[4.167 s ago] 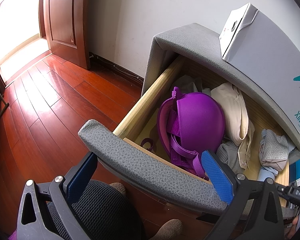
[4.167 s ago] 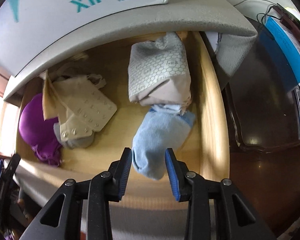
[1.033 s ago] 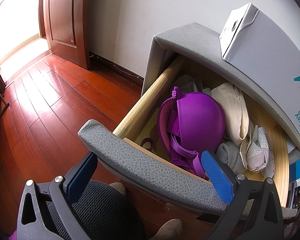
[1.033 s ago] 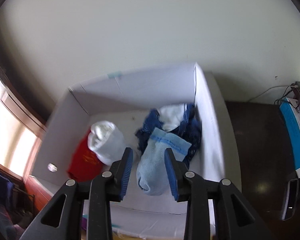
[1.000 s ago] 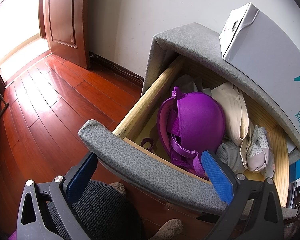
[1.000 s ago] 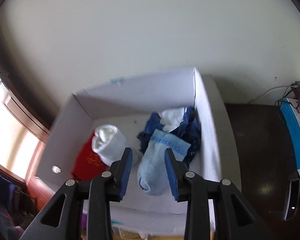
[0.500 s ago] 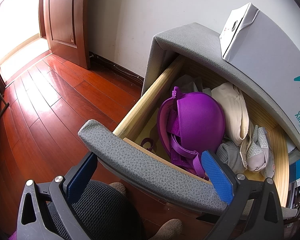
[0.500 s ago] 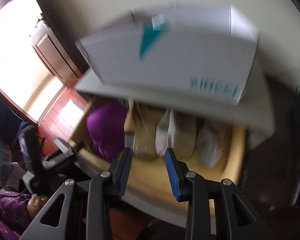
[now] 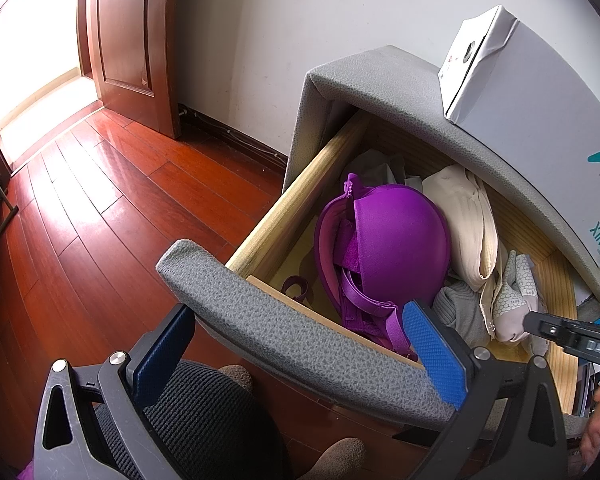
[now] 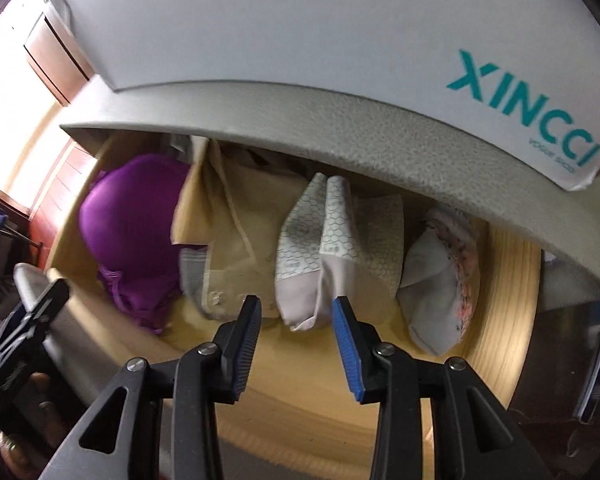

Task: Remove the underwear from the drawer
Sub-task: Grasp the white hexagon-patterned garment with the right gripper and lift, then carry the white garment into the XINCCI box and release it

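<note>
Left wrist view: the left gripper straddles the grey drawer front, its pads standing wide and clear of it. In the open drawer, a purple bra lies at 1 o'clock.

Right wrist view: the right gripper, jaws just widening and empty, points down at folded honeycomb-print underwear at 12 o'clock; a white shoebox sits above.
</note>
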### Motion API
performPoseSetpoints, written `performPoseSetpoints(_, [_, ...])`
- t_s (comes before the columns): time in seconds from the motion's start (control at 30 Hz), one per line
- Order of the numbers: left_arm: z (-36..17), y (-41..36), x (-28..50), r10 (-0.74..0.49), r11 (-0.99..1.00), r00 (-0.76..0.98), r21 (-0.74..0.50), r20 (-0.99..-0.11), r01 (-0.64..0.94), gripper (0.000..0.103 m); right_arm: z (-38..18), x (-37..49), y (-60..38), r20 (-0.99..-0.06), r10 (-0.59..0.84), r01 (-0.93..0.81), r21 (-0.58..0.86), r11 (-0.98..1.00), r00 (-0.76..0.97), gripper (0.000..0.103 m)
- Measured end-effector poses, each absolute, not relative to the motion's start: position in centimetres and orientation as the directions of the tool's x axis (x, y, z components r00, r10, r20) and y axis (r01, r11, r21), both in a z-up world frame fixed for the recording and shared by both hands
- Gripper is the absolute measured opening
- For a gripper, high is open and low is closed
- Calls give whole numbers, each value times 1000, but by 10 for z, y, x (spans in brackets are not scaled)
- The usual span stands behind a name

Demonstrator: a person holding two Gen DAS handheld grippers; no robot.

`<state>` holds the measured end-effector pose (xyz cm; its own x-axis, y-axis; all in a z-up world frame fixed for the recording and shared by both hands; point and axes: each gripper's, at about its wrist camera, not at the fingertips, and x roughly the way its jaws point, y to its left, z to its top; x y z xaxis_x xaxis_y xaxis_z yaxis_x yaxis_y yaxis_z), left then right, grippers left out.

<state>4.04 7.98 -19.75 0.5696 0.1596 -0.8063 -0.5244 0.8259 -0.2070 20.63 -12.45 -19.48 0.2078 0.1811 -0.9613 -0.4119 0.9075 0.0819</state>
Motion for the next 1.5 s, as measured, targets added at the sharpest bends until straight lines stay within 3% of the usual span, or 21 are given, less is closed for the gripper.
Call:
performPoseSetpoints(0.23, [-198,80,40,160,826,570,-207,-806,-525,103,-211,216,-108,-976,83,-434,-14,901,203,48])
performPoseSetpoints(0.33, [-198,80,40,160,826,569,-207,-807,-524,103,-221,220,-105,-981,79,-429,-4,903,175,47])
performPoseSetpoints(0.43, [-198,80,40,159,826,570,-207,-806,-524,103,-225,222,-110,-984,82,-409,10,913,159,3])
performPoseSetpoints(0.77, [-198,80,40,159,826,569,-207,-807,-524,103,-194,187,-146,-951,182,-352,85,932,251,1])
performPoseSetpoints(1.17, [-198,80,40,160,826,569,-206,-807,-524,103,-115,148,-180,-885,357,-303,266,915,300,1])
performPoseSetpoints(1.5, [-198,80,40,160,826,570,-207,-806,-524,103,-56,135,-184,-847,412,-346,295,890,337,1])
